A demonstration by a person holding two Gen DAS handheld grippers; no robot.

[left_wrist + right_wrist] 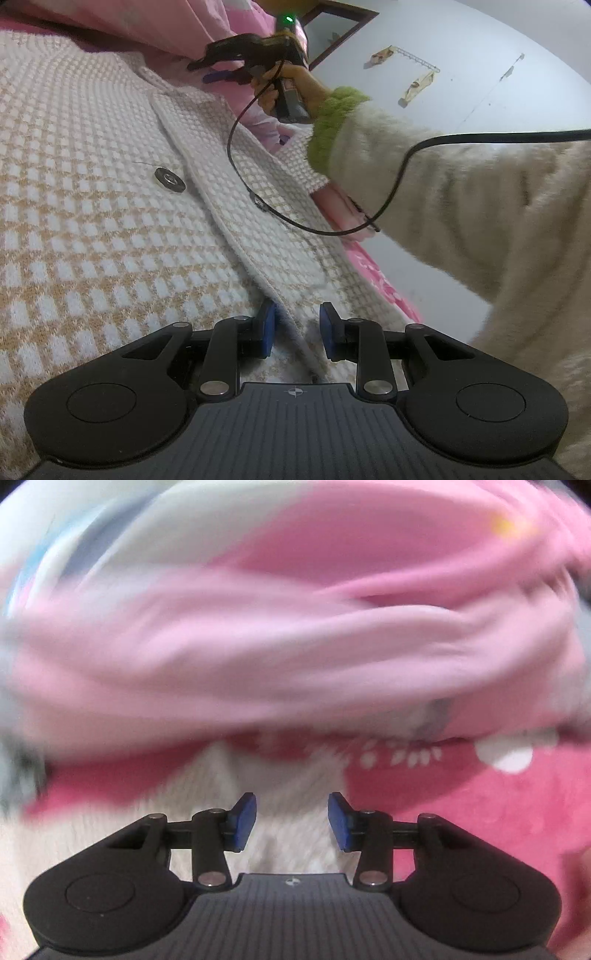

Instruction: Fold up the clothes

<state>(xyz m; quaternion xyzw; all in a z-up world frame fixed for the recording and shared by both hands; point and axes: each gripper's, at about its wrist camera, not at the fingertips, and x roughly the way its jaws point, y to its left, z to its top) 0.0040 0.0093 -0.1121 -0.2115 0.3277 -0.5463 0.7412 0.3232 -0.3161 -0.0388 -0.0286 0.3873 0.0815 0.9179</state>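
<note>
Checked knit cardigan (110, 229) lies spread on pink bedding (480, 812). Left tongs (297, 330) straddle its front edge, pads apart, no pinch yet — close fully first. Right tongs (291, 821) spread, empty — take collar edge, fold across evenly.

the knit cardigan (110, 221) lies flat on the bedspread (380, 280), with a rumpled garment (295, 646) behind it.
</note>
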